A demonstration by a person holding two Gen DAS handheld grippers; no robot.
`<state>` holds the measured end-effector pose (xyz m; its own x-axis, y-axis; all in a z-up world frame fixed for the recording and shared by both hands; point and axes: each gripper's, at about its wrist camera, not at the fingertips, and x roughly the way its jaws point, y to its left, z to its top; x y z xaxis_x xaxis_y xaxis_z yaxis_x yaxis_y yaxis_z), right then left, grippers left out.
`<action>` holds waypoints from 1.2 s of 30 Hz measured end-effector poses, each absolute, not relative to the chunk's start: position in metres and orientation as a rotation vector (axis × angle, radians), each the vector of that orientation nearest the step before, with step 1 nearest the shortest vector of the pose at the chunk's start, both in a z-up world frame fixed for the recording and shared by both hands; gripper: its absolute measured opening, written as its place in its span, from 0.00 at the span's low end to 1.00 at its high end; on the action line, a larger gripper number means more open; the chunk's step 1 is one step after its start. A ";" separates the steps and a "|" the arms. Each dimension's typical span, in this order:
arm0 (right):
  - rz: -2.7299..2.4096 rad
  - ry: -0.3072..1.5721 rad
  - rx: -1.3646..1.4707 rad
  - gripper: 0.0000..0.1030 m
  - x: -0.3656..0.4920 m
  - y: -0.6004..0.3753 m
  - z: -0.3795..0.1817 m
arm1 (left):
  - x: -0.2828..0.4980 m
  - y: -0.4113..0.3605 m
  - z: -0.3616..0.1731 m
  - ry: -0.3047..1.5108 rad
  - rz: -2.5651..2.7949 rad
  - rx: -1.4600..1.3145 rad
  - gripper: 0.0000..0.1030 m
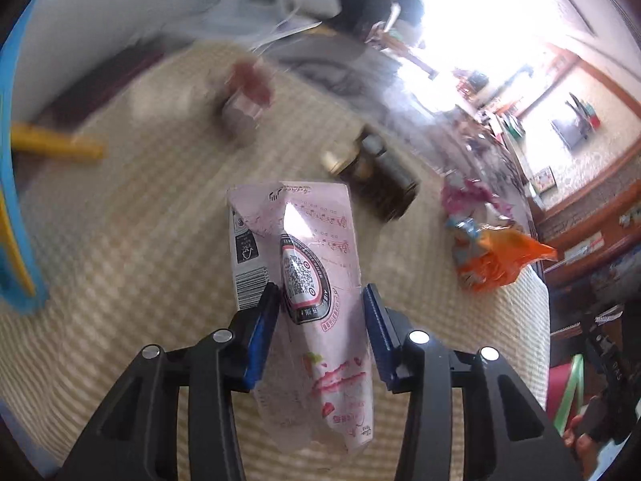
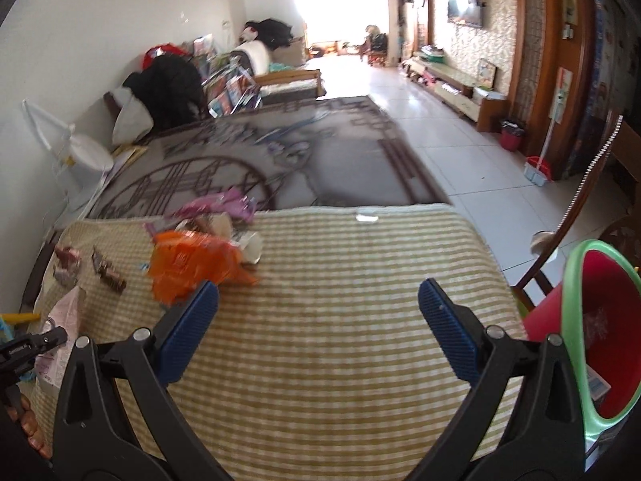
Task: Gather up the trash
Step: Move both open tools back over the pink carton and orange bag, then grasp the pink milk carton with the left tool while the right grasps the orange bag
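**Holding a pink wrapper above the table**

Pinching from both sides, the left gripper (image 1: 320,300) has its blue pads (image 1: 264,332) closed part-way on a pink wrapper (image 1: 308,264), a flattened pouch with a barcode and a QR label. The wrapper stands up between the pads and hangs down below them, above the striped cloth (image 1: 140,240).

Further along the cloth lie an orange wrapper (image 1: 496,256) and, just behind it, a crumpled pink bag (image 1: 468,196). A dark bottle (image 1: 376,176) lies on its side near the middle, and a blurred clear cup (image 1: 244,100) sits beyond it. A yellow stick (image 1: 56,144) shows at the left edge.

The right gripper (image 2: 318,308) hangs over the cloth with its jaws spread wide and nothing between them. Its left pad (image 2: 192,320) sits just in front of the orange wrapper (image 2: 192,260). A red bin (image 2: 601,332) with a green rim stands at the table's right side, well apart from the held wrapper (image 2: 64,316).
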<state>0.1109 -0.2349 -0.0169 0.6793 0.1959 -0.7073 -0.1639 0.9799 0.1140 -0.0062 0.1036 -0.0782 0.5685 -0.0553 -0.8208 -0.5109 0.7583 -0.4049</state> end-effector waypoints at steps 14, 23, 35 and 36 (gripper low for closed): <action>0.289 0.936 0.077 0.96 0.120 -0.204 -0.045 | 0.004 0.109 -0.085 0.936 0.280 -0.750 0.34; 0.307 1.062 0.347 0.96 0.164 -0.153 -0.056 | -0.001 0.119 -0.085 0.913 0.237 -0.853 0.31; 0.233 1.124 0.261 0.94 0.205 -0.111 -0.072 | 0.006 0.113 -0.086 0.930 0.226 -0.868 0.78; 0.237 1.129 0.240 0.89 0.205 -0.109 -0.074 | 0.007 0.113 -0.087 0.936 0.225 -0.868 0.78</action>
<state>0.2050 -0.1086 -0.0741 0.4079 0.3061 -0.8602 -0.0648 0.9495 0.3071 0.0066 0.1127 -0.0872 0.5978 -0.1856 -0.7799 -0.5198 0.6509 -0.5533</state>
